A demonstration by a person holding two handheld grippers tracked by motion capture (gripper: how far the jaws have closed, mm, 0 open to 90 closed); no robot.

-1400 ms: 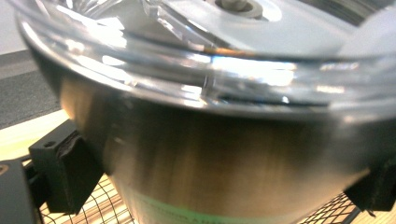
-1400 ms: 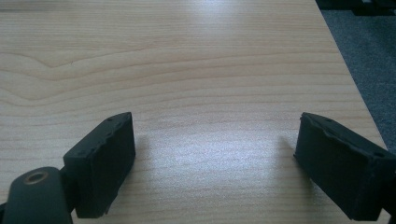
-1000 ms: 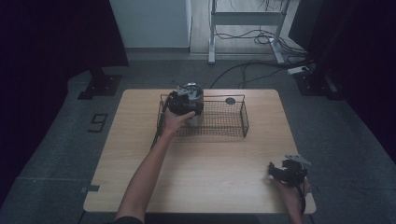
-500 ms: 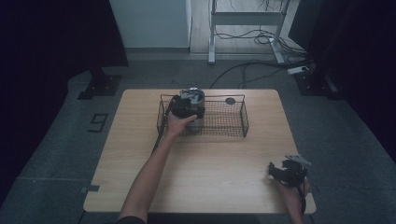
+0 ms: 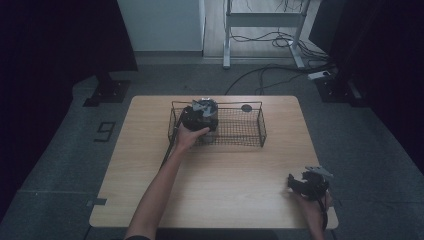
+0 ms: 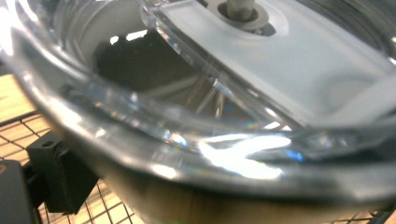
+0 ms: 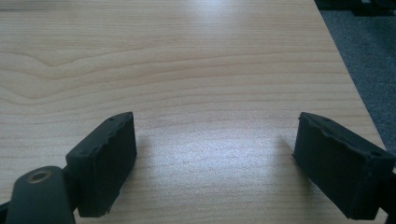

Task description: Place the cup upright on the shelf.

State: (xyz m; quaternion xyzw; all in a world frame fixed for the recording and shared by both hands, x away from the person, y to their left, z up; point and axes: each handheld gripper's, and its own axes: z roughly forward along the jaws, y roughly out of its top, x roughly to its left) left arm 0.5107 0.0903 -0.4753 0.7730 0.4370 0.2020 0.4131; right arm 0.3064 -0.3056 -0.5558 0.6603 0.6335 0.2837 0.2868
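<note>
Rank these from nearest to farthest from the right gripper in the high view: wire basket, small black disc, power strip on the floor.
From the right gripper:
1. Wire basket, mid-table.
2. Black disc, behind the basket at the far edge.
3. Power strip, on the floor beyond the table.

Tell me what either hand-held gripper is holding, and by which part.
The left hand-held gripper has a clear glass lid close against it over the wire basket; whether it is gripped cannot be told. The right hand-held gripper is open, holding nothing.

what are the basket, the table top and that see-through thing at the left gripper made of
Basket: thin dark wire mesh, likely coated metal. Table top: pale wood or wood-look laminate, with grain lines in the right gripper view. See-through thing: clear glossy glass or plastic, with bright glints; a frosted insert sits inside.
</note>
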